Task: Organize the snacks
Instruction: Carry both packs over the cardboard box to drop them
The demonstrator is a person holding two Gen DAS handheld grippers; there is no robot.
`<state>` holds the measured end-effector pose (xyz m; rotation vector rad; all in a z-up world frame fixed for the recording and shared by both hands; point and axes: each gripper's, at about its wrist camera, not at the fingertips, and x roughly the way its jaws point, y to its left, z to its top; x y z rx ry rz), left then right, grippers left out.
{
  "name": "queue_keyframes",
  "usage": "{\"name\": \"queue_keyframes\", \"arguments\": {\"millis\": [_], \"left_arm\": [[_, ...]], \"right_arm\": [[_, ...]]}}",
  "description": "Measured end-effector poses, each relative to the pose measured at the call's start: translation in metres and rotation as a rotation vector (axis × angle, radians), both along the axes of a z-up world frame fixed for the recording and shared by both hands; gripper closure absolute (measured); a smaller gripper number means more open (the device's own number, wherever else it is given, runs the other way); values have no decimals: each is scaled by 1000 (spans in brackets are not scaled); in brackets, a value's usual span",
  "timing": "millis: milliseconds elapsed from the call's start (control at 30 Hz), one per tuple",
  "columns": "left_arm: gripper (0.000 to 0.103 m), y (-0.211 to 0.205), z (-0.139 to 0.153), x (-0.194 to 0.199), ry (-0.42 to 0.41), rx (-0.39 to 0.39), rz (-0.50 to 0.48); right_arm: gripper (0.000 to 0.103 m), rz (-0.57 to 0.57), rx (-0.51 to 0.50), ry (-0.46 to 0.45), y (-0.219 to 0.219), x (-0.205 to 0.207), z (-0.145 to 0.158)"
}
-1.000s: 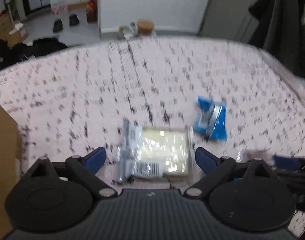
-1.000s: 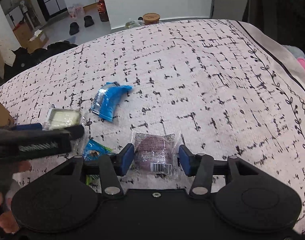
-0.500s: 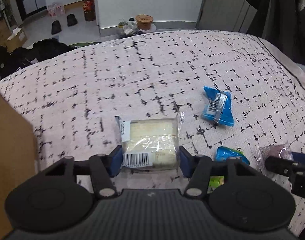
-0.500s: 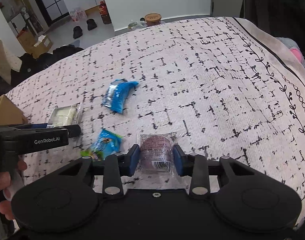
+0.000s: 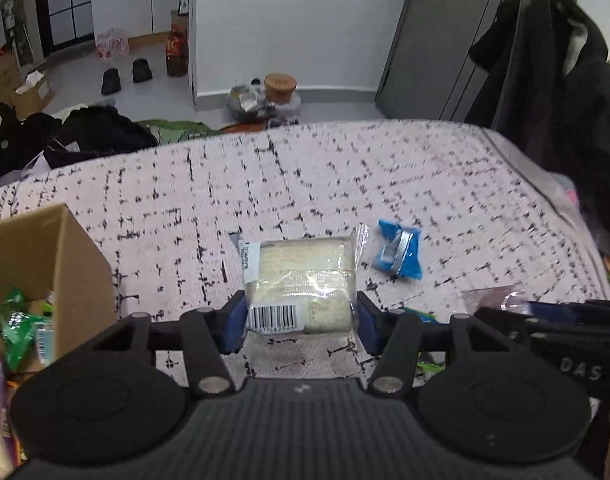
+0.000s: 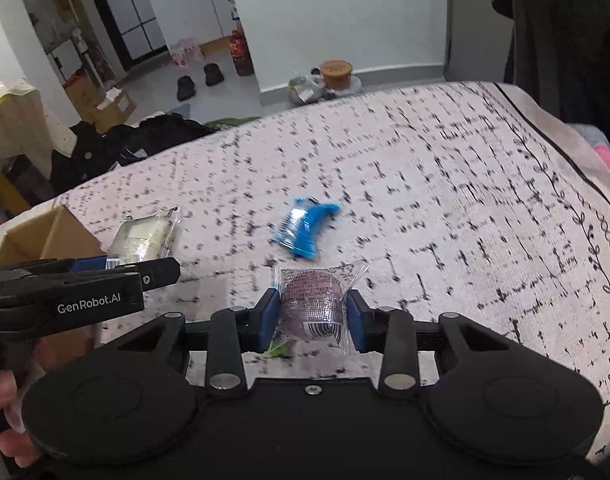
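Between left tool (image 5: pixel 299 314) pads: pale snack pack (image 5: pixel 301 280).

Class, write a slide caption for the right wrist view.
Right gripper clamps a purple wrapped snack above the patterned bedspread.

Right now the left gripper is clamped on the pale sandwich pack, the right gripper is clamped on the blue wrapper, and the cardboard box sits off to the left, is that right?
Not quite. The right gripper is clamped on the clear-wrapped purple bun, not the blue wrapper, which lies loose on the bedspread, as the right wrist view shows. The left gripper does clamp the pale sandwich pack, and the cardboard box sits to the left.
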<state>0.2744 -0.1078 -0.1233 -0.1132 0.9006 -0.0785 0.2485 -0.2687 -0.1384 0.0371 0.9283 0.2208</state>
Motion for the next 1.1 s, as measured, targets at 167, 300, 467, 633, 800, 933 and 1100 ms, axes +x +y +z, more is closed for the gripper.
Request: {"name": "queue_keyframes", "arguments": {"millis": [167, 300, 467, 633, 800, 933, 1100], "left_arm": [[48, 9, 12, -13, -24, -5, 16], [48, 20, 21, -23, -46, -17, 40], [48, 37, 32, -32, -70, -34, 71], [48, 52, 40, -43, -90, -48, 85], [48, 71, 49, -55, -115, -49, 108], [48, 89, 52, -63, -123, -39, 135], [48, 112, 53, -72, -133, -42, 172]], "right_arm": [[67, 21, 16, -38, 13, -6, 13], [67, 39, 34, -64, 26, -10, 24], [67, 71, 53, -95, 43, -17, 36], [67, 94, 67, -119, 59, -24, 42], [67, 111, 80, -140, 75, -30, 47], [67, 130, 95, -152, 91, -35, 49], [67, 145, 114, -161, 108, -38, 50]]}}
